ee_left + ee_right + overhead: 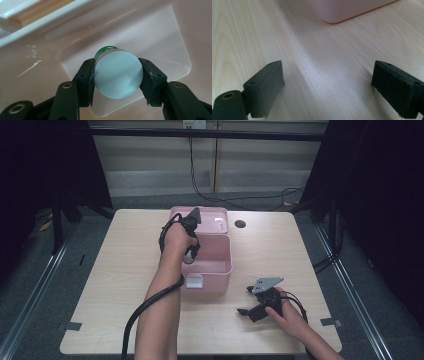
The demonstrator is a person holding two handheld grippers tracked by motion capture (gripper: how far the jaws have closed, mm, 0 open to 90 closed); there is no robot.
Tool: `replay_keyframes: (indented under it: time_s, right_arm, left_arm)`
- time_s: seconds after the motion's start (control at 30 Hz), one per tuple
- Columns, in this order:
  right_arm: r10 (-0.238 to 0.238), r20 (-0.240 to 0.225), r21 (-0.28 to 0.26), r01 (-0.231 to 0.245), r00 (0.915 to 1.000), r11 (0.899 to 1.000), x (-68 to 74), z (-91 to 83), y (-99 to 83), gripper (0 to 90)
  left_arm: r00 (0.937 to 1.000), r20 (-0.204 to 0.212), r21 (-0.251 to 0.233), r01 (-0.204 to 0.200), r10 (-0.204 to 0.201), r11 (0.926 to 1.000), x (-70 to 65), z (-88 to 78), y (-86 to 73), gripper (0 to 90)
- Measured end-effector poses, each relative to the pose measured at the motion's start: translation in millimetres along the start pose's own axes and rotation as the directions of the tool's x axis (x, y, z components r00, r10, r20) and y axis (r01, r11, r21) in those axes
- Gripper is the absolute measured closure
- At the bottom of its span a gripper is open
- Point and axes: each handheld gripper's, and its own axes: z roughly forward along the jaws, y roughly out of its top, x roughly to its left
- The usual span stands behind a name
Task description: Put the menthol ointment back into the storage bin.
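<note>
Light wood table [120, 285] on grey floor, dark curtains at both sides, cables trailing along the far wall. Pink box [220, 270] sits mid-table, lid [215, 215] flipped open toward the far side. Left gripper [189, 254] is down inside the box, jaws clamped on a small bottle [117, 73] with a pale bluish-white cap and a green rim just past the cap; in the left gripper view both pads press the cap's sides and the box floor [155, 37] shows behind. Bottle looks to hang just over the floor, contact unclear. Right gripper [245, 301] rests on the table near right of the box, jaws wide apart, nothing between them, box corner [342, 12] ahead of it. Step looks like placing the bottle in the box: lower straight till it seats flat, keep clear of the near wall, then spread the jaws and lift out vertically so the bottle doesn't tip.
</note>
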Motion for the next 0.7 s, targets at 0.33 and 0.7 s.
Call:
replay_keyframes:
  time_s: [0.33, 0.7]
  right_arm:
    - [0.0, 0.0, 0.0, 0.0, 1.0, 1.0, 0.0, 0.0, 0.0, 10.0]
    - [0.001, 0.0, 0.0, -0.001, 1.0, 1.0, 0.0, 0.0, 0.0, 10.0]
  left_arm:
    - [0.9993, 0.0, -0.015, 0.039, -0.039, 0.9991, 0.4, 8.1, 2.2, 50.0]
    - [0.9944, -0.004, -0.026, 0.105, -0.105, 0.9941, 0.2, 19.0, 3.3, 49.9]
